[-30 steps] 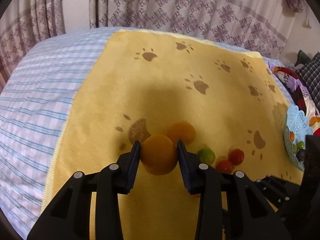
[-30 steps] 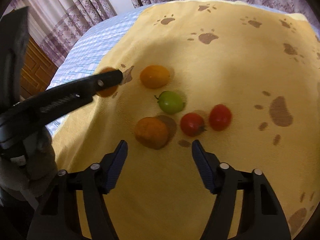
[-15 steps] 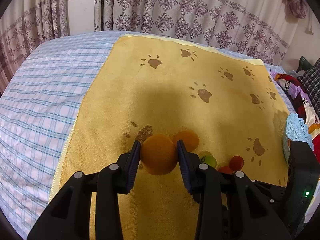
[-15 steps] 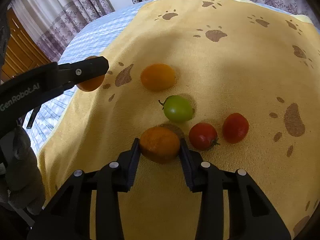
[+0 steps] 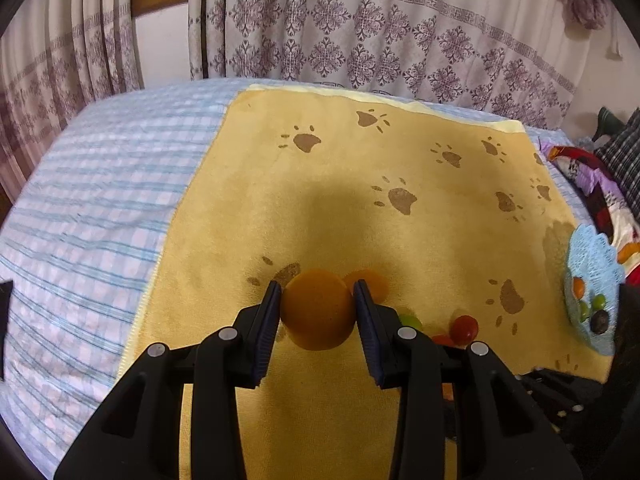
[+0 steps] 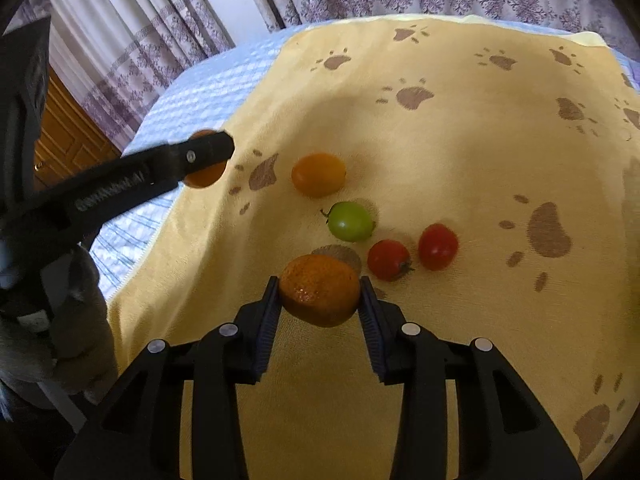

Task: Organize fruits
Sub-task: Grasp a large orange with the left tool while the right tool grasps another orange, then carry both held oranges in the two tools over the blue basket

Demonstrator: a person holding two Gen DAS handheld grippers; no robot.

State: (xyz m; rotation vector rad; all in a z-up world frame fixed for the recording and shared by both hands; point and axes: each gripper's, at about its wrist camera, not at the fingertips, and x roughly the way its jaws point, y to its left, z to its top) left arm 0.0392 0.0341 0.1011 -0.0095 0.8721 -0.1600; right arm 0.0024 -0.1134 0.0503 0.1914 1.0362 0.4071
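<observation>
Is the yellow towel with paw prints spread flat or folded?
Spread flat. The yellow towel lies open over the checked bedsheet, its far edge and left edge both showing, with no fold across it.

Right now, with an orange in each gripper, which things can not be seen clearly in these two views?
- Left wrist view: the green tomato and one red tomato are mostly hidden behind the left gripper.
- Left wrist view: the blue basket is cut by a dark shape at the right edge; its small contents cannot be named.
- Right wrist view: the left gripper's orange is half covered by a finger, which is blurred.
</observation>
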